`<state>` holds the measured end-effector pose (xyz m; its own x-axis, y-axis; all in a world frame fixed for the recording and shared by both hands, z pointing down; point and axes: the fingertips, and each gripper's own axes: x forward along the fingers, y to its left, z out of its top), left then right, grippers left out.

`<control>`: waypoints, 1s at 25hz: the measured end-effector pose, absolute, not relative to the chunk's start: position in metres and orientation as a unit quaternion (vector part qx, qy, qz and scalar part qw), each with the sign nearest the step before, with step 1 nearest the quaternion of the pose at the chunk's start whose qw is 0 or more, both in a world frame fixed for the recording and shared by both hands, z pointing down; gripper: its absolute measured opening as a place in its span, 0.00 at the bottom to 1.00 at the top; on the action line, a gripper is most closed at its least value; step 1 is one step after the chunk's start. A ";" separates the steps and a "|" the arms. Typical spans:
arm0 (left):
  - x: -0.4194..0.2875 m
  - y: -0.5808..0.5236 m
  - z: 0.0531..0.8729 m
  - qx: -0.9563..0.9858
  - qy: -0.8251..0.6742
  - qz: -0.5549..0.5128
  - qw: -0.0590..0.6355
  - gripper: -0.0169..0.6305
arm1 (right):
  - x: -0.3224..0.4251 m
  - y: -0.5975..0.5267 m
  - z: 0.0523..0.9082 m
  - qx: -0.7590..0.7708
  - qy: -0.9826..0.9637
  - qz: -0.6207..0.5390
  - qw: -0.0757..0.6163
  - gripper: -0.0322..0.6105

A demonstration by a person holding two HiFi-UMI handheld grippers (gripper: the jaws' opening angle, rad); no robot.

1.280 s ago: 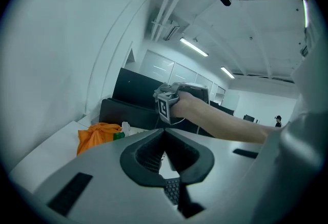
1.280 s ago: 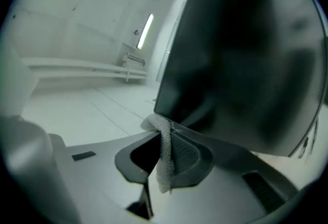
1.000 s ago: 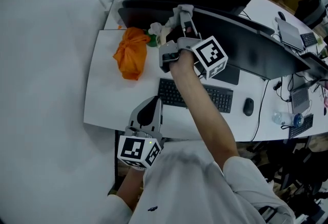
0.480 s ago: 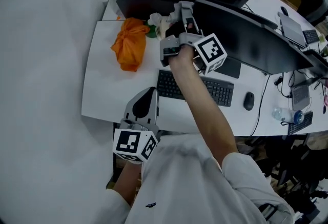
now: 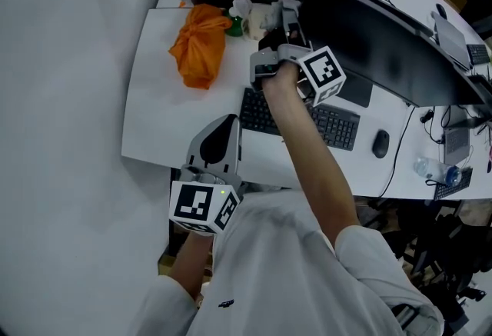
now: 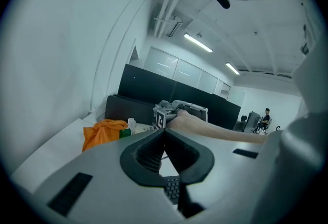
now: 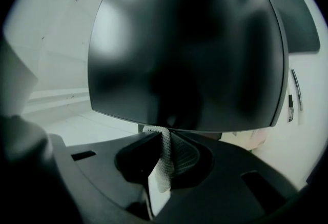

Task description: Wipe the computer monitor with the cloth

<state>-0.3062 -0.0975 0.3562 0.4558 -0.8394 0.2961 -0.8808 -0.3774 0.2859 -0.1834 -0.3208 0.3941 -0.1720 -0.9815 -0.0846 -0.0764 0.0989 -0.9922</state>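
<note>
— What's the right hand-held gripper (image 7: 163, 133) doing?
— It's pinching the white cloth (image 7: 165, 162), holding it at the lower edge of the monitor (image 7: 184, 48). The left hand-held gripper (image 6: 164, 130) is hovering closed, empty, over the table (image 5: 154, 127) edge.

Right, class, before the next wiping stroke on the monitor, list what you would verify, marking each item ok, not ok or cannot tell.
1. The cloth is clamped in the right gripper: ok.
2. The monitor lies ahead of the right gripper: ok.
3. The cloth touches the monitor: cannot tell.
4. The left gripper is shut, empty, away from the monitor: ok.
5. The orange bag lies apart from the right gripper: ok.
</note>
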 end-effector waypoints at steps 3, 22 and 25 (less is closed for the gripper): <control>-0.307 -0.098 0.361 0.826 -0.521 0.053 0.209 0.05 | -0.184 -0.321 0.414 -0.458 0.574 -0.507 0.451 0.11; -0.308 -0.101 0.388 0.813 -0.525 0.083 0.239 0.05 | -0.188 -0.316 0.533 -0.504 0.547 -0.546 0.385 0.11; -0.305 -0.098 0.391 0.812 -0.524 0.087 0.242 0.05 | -0.187 -0.314 0.544 -0.508 0.550 -0.551 0.369 0.11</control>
